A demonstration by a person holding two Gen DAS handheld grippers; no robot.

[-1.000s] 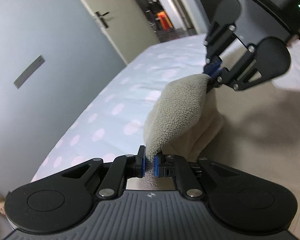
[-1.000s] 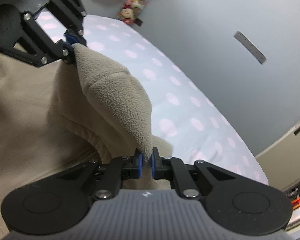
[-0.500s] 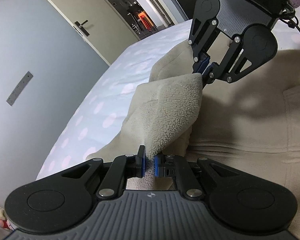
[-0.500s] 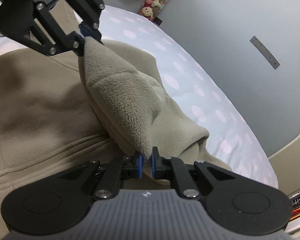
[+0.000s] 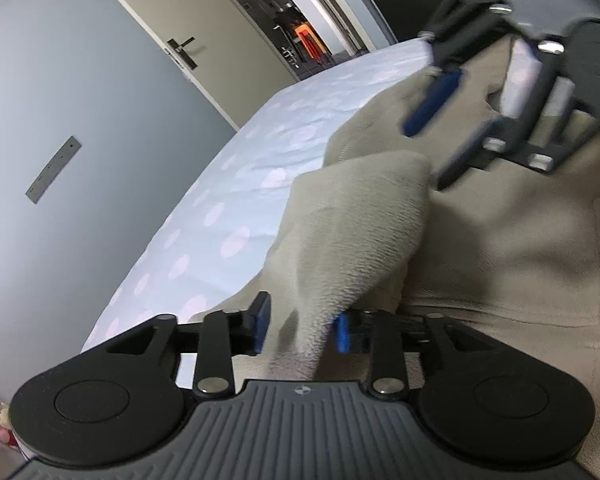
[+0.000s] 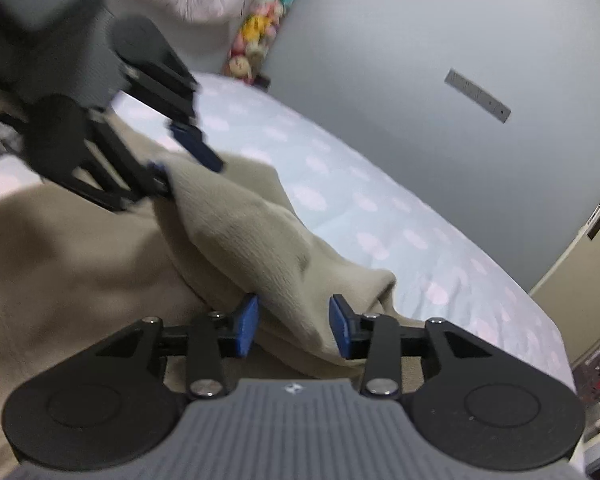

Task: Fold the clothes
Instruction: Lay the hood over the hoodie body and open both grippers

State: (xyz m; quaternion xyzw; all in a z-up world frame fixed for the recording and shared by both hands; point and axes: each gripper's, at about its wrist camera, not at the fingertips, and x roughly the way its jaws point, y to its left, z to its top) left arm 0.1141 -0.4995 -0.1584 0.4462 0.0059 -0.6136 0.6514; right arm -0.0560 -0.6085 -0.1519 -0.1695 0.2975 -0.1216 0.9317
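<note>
**Letting go of the folded sleeve**

Left wrist view: my left gripper (image 5: 300, 330) has just been opening, and its 2 blue pads now stand apart. The fleece fold (image 5: 352, 240) lies between them, brushing the right-hand pad but no longer pinched. I judge that I have brought this flap over the beige fleece garment (image 5: 520, 260), which lies spread on the bed (image 5: 228, 184), so the release leaves it resting on the body of the garment. My right gripper (image 5: 444, 136) is blurred at the top, jaws parted, at the far corner of the same fold.

Right wrist view: my right gripper (image 6: 294, 326) has likewise just been opening. The fold (image 6: 252, 236) runs between its separated pads, loose. My left gripper (image 6: 190, 162) is across from me, blurred, jaws apart, 1 pad at the fabric's corner. Both ends are freed together so that the flap can settle flat without being dragged askew.
</note>
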